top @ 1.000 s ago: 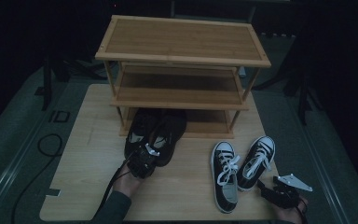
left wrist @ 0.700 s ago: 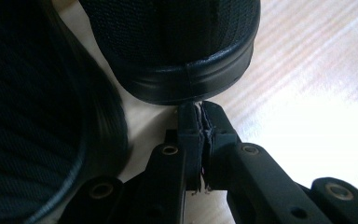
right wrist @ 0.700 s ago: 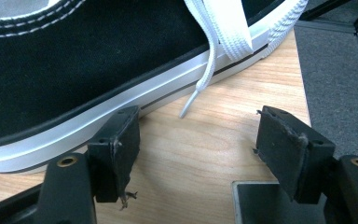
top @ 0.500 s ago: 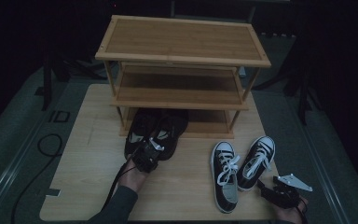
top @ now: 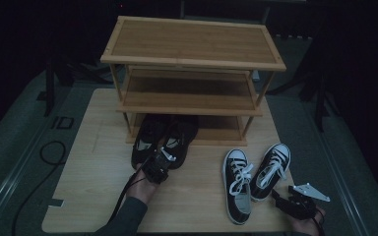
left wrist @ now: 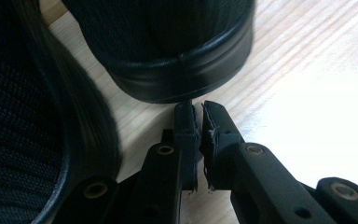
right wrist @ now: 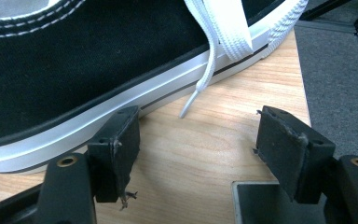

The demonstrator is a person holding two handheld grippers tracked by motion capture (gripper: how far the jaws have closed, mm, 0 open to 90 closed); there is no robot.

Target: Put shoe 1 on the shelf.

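Just behind the black shoes' (top: 163, 140) heels, left jaws barely parted, empty; right jaws wide, empty.

High view dim and murky; gripper views bright, glare on wood

Shoe rack (top: 192, 73) at bench (top: 93, 147) rear; dark shoe pair (top: 165, 137) under its lowest shelf, left; laced sneaker pair (top: 253, 177) before it, right.
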